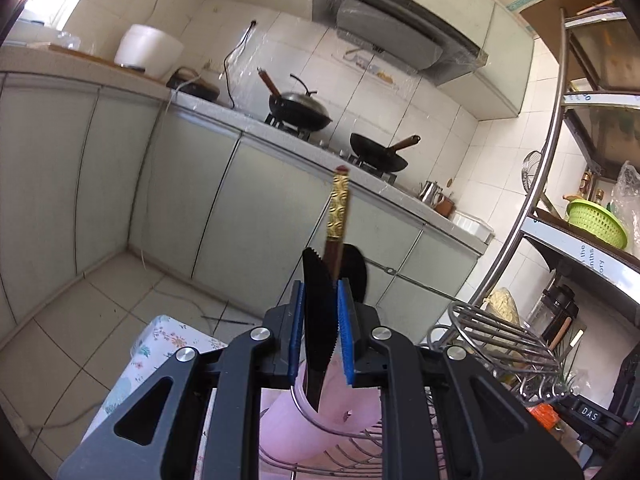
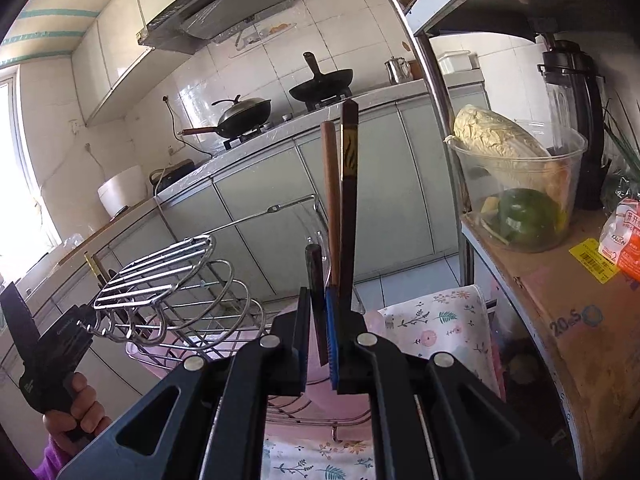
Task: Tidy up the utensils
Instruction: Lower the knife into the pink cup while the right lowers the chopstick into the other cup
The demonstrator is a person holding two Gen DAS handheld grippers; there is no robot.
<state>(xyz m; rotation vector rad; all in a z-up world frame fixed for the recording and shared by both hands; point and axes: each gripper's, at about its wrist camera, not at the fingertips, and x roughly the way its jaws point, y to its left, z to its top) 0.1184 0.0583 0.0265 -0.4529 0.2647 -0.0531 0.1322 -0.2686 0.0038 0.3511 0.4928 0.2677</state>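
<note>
My left gripper (image 1: 321,326) is shut on a black serrated knife (image 1: 316,320) together with a dark chopstick with a gold end (image 1: 338,216); the chopstick points up and away. My right gripper (image 2: 319,320) is shut on a bundle of chopsticks (image 2: 347,208): one dark with a gold pattern, one brown (image 2: 330,200), one short dark. Both are held above a wire dish rack (image 2: 176,280) that holds a pink tub (image 1: 320,424). The left gripper with its knife shows at the left edge of the right wrist view (image 2: 44,340).
A kitchen counter with two black woks (image 1: 300,110) runs along the far wall. A metal shelf (image 2: 432,88) stands to the right with a cabbage tub (image 2: 520,184), a blender (image 2: 576,120) and a green basket (image 1: 596,222). A floral cloth (image 2: 440,320) covers the surface under the rack.
</note>
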